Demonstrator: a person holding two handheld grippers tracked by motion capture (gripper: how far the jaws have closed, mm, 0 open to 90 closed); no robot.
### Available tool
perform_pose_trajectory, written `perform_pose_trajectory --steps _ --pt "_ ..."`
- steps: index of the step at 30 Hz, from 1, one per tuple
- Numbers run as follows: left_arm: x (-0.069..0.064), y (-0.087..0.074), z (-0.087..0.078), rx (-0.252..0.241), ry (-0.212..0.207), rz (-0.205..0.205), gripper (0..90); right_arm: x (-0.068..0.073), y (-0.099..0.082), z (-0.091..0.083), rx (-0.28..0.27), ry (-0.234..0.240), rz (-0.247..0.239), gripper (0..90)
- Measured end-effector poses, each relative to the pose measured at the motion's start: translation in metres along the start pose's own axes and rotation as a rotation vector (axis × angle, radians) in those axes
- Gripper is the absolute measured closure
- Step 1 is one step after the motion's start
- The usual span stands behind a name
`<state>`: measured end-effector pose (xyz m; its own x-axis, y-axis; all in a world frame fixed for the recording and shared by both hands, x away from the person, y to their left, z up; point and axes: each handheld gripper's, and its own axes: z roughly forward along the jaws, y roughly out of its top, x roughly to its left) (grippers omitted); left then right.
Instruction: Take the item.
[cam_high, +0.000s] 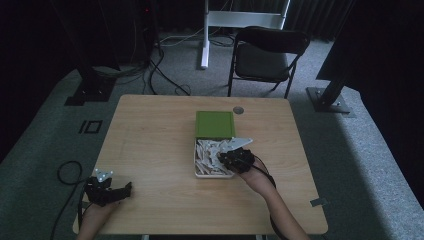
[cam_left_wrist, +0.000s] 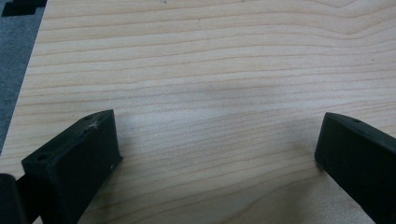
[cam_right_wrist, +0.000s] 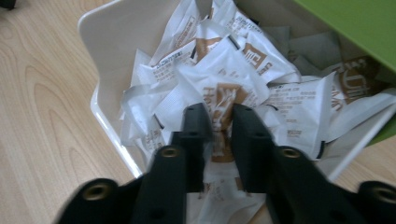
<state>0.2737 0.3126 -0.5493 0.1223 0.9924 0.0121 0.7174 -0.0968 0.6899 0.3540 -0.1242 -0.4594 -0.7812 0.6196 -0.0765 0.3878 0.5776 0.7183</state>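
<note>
A white box (cam_high: 196, 169) full of white-and-brown sachets (cam_high: 207, 154) sits right of the table's middle, with its green lid (cam_high: 215, 124) lying just behind it. My right gripper (cam_high: 222, 159) reaches into the box from the right. In the right gripper view its jaws (cam_right_wrist: 220, 112) stand close together, pinching one sachet (cam_right_wrist: 226, 79) on top of the pile inside the box's rim (cam_right_wrist: 100, 28); the green lid (cam_right_wrist: 355, 23) is at the upper right. My left gripper (cam_high: 127, 189) rests at the table's front left corner. Its jaws (cam_left_wrist: 219, 135) are wide apart over bare wood.
A small round disc (cam_high: 238, 109) lies near the table's far edge behind the lid. A black folding chair (cam_high: 267, 52) stands beyond the table. Cables trail from both grippers off the front edge. Bare wood (cam_high: 150, 145) lies between the left gripper and the box.
</note>
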Motion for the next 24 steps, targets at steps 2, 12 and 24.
perform_pose_trajectory --steps 2,12,24 --pt "0.0 0.0 0.0 0.0 0.0 0.0 0.7 0.0 0.0 -0.002 -0.003 0.003 0.0 82.0" --pt "0.0 0.0 0.0 0.0 0.0 0.0 0.7 -0.006 0.007 -0.019 -0.056 0.013 0.022 83.2" --pt "0.0 0.0 0.0 -0.001 0.001 -0.002 0.7 -0.016 0.019 -0.038 -0.131 -0.034 0.049 83.6"
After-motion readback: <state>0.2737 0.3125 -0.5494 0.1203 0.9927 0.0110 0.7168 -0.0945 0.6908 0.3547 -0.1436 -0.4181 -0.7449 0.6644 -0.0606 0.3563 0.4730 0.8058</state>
